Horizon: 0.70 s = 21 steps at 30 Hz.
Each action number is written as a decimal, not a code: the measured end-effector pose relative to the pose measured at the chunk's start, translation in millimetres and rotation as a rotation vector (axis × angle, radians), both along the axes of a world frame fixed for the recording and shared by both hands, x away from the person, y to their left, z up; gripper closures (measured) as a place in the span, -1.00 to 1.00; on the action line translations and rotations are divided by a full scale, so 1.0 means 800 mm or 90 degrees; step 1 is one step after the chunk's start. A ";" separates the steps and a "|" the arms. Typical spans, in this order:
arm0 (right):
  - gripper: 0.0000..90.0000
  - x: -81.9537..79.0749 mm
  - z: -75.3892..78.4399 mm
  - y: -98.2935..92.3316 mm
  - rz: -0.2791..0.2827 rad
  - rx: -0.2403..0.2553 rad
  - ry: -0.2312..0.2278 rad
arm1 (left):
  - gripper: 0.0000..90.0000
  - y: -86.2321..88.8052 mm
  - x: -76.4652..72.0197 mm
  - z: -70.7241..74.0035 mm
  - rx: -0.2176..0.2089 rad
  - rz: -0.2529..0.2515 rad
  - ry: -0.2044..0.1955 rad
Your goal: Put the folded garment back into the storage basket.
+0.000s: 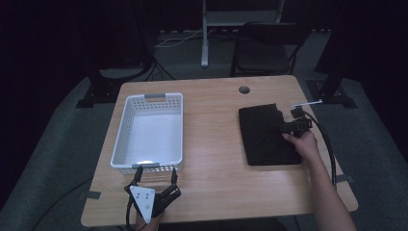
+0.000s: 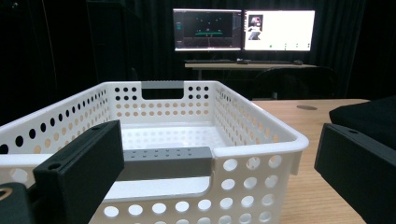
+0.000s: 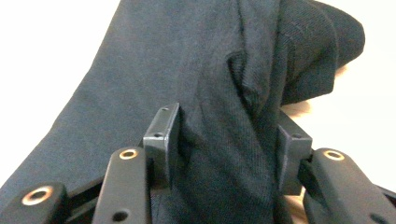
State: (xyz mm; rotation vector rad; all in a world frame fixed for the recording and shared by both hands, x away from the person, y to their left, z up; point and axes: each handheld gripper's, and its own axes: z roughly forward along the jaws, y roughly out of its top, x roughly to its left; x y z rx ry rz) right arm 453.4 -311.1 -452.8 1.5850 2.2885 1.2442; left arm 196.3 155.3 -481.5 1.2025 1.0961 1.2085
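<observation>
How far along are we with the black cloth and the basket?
Done: nothing is in the white basket yet. In hand: the right gripper has fabric of the folded black cloth bunched between its jaws, with the cloth on the table. Left: probably lifting it across to the basket. The left gripper waits open at the basket's near rim.

The room was dim, black curtains all round. A grey carpeted floor (image 1: 57, 144) lay under the light wooden table (image 1: 211, 159). Behind it stood a dark folding chair (image 1: 264, 48), and two lit monitors (image 2: 243, 30) glowed on a far desk (image 2: 243, 65).
</observation>
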 end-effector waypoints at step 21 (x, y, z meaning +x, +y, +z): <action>0.50 -0.033 0.026 0.013 -0.010 0.034 -0.088 | -0.94 -0.001 0.000 0.000 0.000 0.013 0.001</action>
